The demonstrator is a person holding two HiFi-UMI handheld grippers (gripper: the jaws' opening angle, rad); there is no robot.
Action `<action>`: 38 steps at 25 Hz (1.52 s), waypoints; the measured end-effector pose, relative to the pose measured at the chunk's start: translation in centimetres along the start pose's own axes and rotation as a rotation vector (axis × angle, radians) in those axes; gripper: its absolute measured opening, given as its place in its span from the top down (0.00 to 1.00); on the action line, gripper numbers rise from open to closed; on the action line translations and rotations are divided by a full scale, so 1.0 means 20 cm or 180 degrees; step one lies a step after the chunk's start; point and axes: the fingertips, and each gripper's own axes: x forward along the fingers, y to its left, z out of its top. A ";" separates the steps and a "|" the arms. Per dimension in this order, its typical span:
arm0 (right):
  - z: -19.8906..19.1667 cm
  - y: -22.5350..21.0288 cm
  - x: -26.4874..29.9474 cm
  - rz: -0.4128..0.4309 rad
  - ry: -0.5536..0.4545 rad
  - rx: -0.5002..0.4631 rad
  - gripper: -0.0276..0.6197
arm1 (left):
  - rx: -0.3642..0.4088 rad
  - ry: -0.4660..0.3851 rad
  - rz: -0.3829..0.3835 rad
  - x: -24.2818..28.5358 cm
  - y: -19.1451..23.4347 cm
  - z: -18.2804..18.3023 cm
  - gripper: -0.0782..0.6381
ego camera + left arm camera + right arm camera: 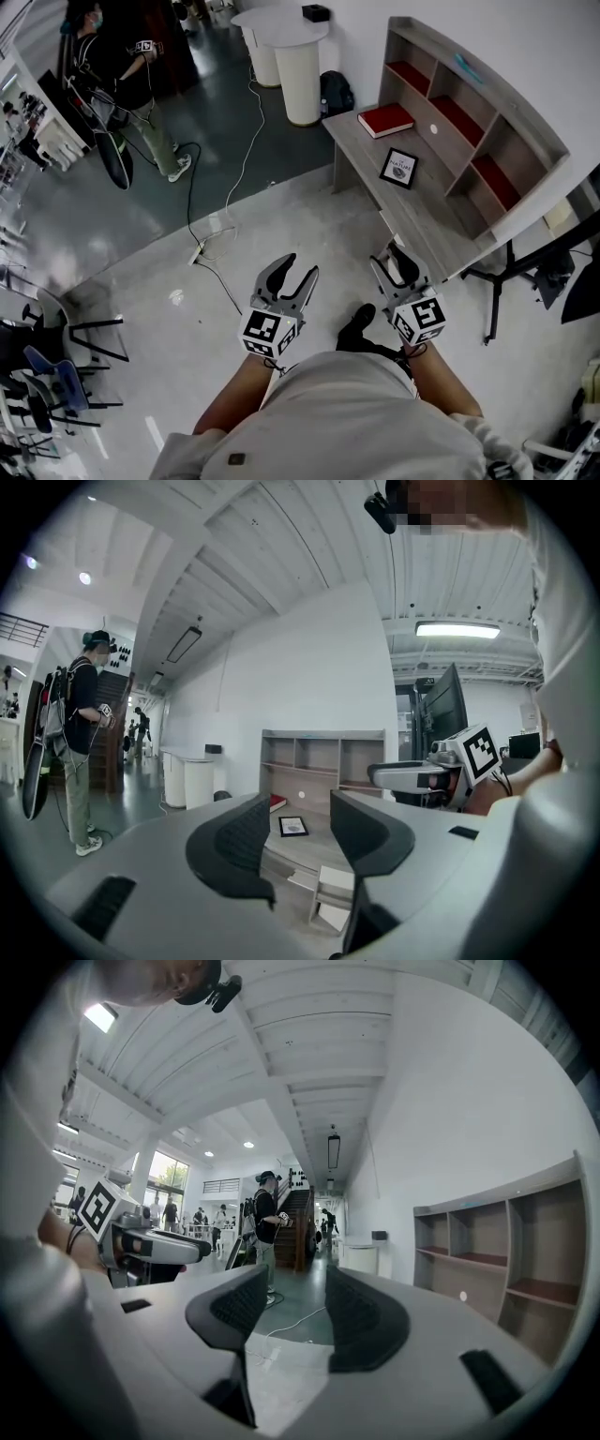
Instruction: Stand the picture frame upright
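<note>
While the frame (398, 168) lies flat on the desk (431, 225), left gripper (296, 270) and right gripper (397, 265) hang short of the desk, jaws apart, empty.

Picture frame (398, 168) lies flat on grey desk (427, 230), upper right of pic, near red book (385, 120) but not touching it. Shelf unit (487, 112) sits along desk's far edge. Left gripper (300, 268) & right gripper (391, 259) at lower ctr over floor, well apart from frame, nothing in them; left jaws apart. White cable (247, 145) on floor, upper ctr. Person (122, 66) stands upper left.
</note>
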 end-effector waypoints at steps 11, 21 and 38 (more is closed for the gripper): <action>0.00 -0.54 0.31 -0.0010 0.0016 0.0021 0.65 | -0.0035 0.0002 0.0003 0.62 0.14 0.06 0.60; 0.00 -1.21 0.43 -0.0142 -0.0020 0.0029 0.65 | 0.0027 -0.0020 -0.0266 1.41 0.01 0.15 0.60; -0.07 -1.85 0.23 -0.0834 0.0017 0.0140 0.65 | 0.0105 0.0064 -0.1082 2.16 -0.37 0.16 0.59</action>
